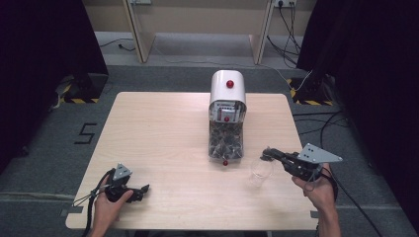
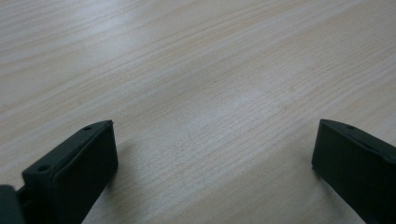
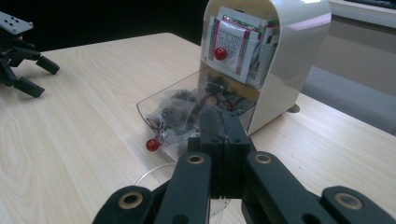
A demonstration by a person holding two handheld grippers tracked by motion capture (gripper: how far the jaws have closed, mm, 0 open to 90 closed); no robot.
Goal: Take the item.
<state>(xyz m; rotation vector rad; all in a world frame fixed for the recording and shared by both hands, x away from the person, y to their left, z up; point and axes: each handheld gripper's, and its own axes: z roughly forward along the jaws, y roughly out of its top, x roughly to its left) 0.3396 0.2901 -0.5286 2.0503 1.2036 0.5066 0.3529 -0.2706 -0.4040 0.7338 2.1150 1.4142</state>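
Note:
A clear plastic cup (image 1: 259, 172) (image 3: 152, 173) stands in front and to the right of a white dispenser (image 1: 228, 89) (image 3: 289, 51). The dispenser's clear drawer (image 1: 226, 143) (image 3: 187, 112) is pulled out and holds several dark packets. A red knob (image 1: 225, 162) (image 3: 152, 144) sits on the drawer's front. My right gripper (image 1: 268, 155) (image 3: 221, 122) has its jaws pressed together on the cup's far rim. My left gripper (image 1: 143, 190) (image 2: 215, 154) rests low over the table's front left, open, with bare wood between its jaws.
The light wooden table (image 1: 163, 128) has wide free room at left and centre. Printed sachets (image 3: 236, 42) fill the dispenser's upper window behind a second red knob (image 3: 220, 53). Cables and dark curtains surround the table on the floor.

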